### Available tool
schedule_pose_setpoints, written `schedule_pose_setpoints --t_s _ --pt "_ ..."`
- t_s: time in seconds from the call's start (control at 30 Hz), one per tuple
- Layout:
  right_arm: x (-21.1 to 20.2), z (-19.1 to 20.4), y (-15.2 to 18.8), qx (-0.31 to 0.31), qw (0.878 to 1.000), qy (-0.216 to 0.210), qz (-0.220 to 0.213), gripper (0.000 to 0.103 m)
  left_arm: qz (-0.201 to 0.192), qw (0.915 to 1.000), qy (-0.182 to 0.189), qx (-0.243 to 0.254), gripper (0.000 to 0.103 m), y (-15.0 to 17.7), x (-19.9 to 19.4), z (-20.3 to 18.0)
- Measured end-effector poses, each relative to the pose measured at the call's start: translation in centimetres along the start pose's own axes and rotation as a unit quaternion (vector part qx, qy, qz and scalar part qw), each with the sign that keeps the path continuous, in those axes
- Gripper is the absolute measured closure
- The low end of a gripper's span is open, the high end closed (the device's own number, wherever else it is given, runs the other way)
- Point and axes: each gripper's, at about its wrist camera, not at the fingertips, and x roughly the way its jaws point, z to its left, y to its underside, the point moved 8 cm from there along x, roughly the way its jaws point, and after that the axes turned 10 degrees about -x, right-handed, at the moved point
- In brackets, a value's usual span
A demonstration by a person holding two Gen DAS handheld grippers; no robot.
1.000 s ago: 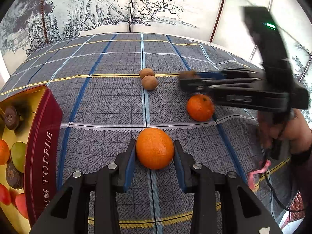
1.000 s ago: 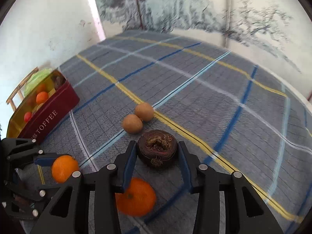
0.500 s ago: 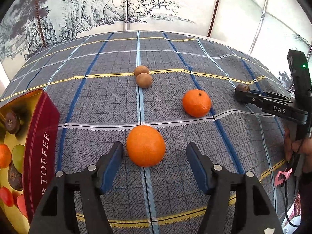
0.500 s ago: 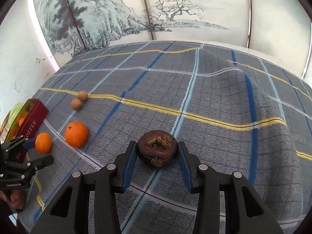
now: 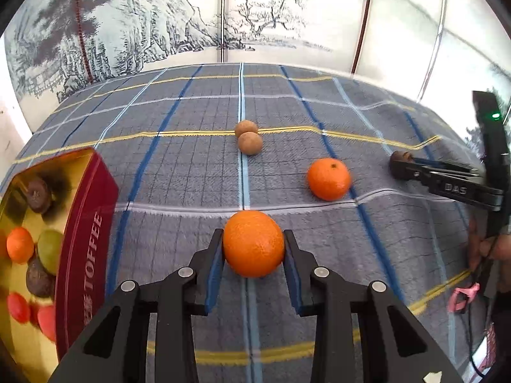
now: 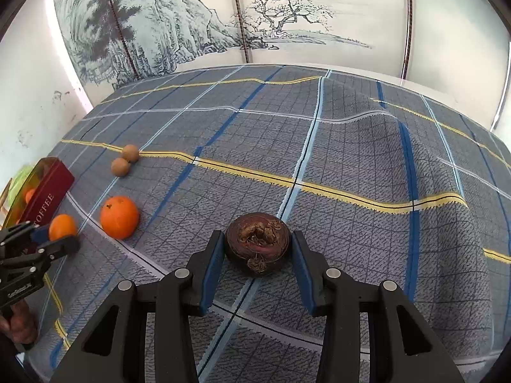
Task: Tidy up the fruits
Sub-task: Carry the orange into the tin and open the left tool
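Note:
My left gripper [image 5: 253, 252] is shut on an orange [image 5: 253, 243] low over the plaid cloth. A second orange [image 5: 329, 178] lies to the right and further off, and two small brown fruits [image 5: 250, 143] lie beyond it. The red TOFFEE tin [image 5: 80, 223] at the left holds several fruits. My right gripper [image 6: 257, 250] has its pads beside a dark brown water chestnut [image 6: 257, 242] that rests on the cloth, with a small gap on the right side. In the left wrist view the right gripper [image 5: 402, 166] is at the far right.
The plaid cloth [image 6: 351, 159] covers the table and has raised folds at the right. A painted screen [image 6: 255, 25] stands behind the table. In the right wrist view the tin [image 6: 44, 191], the loose orange [image 6: 119, 217] and the brown fruits [image 6: 124, 161] lie at the left.
My left gripper opened around the orange half a second ago and has closed on it again. My right gripper swung right with the water chestnut, lowered it to the cloth and loosened slightly.

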Motion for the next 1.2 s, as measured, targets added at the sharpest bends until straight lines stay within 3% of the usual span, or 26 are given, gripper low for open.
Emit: schedule_pose_setpoints --t_s 0.2,0.47,0.7,0.87,1.0,1.2 --pt "0.0 -0.1 0.0 0.011 1.0 -0.003 -0.002 0.06 0.009 0.9997 -0.006 0.022 0.072 1.7 -1.6 -1.5" --pt "0.0 -0.3 -0.1 0.002 1.0 0.01 0.002 0.06 -0.025 0.9995 -0.002 0.021 0.072 1.4 -6.3 -1.1" --pt "0.0 -0.1 0.0 -0.01 1.0 0.028 0.008 0.06 -0.045 0.9975 -0.014 -0.052 0.072 0.5 -10.1 4.8" --pt "0.0 -0.1 0.0 -0.014 0.999 0.035 0.01 0.06 -0.06 0.9929 -0.055 -0.087 0.072 0.5 -12.2 10.4" --pt "0.0 0.0 0.1 -0.018 0.999 0.042 0.012 0.06 -0.059 0.9895 -0.089 -0.098 0.072 1.1 -12.4 13.5" --pt "-0.1 0.1 0.1 -0.021 0.999 0.045 0.014 0.06 -0.053 0.9854 -0.107 -0.122 0.072 2.3 -12.2 16.9"
